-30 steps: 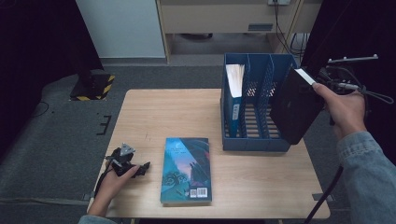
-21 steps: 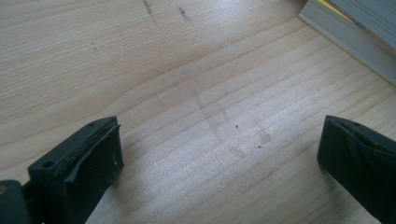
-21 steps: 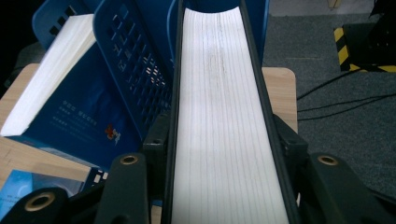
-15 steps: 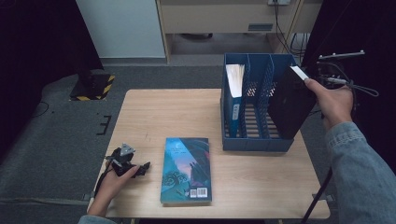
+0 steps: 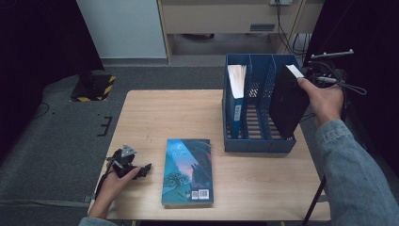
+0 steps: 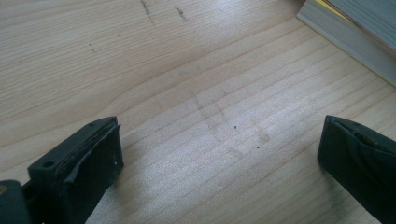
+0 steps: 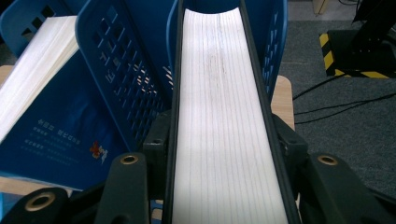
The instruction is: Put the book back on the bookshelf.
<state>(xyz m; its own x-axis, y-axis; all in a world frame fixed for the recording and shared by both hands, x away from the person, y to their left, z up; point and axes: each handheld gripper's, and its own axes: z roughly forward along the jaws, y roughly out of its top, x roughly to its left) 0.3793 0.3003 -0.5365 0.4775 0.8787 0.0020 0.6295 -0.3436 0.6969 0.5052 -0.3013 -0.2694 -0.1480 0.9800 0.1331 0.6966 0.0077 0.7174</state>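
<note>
My right gripper (image 7: pixel 219 154) is clamped on the black-covered book (image 5: pixel 287 106), upright in the blue file rack's (image 5: pixel 256 143) right-hand compartment, while my left gripper (image 5: pixel 126 165) rests with jaws apart beside the teal book (image 5: pixel 188 169) lying flat.

A file rack (image 5: pixel 258 141) is set on the tabletop (image 5: pixel 160 113) toward its far right corner, divided into compartments side by side. In the leftmost compartment a book (image 5: pixel 236 92) is stood upright. At the rightmost compartment a second book (image 5: pixel 286 103) is held upright, tilted slightly, clamped between the right tongs (image 7: pixel 229 154), its lower part inside the rack. A third book (image 5: pixel 187 170) is laid flat near the near edge, left of the rack. The left tongs (image 5: pixel 141 168) are rested on the tabletop at the near left corner, just left of that flat book and apart from it.
</note>
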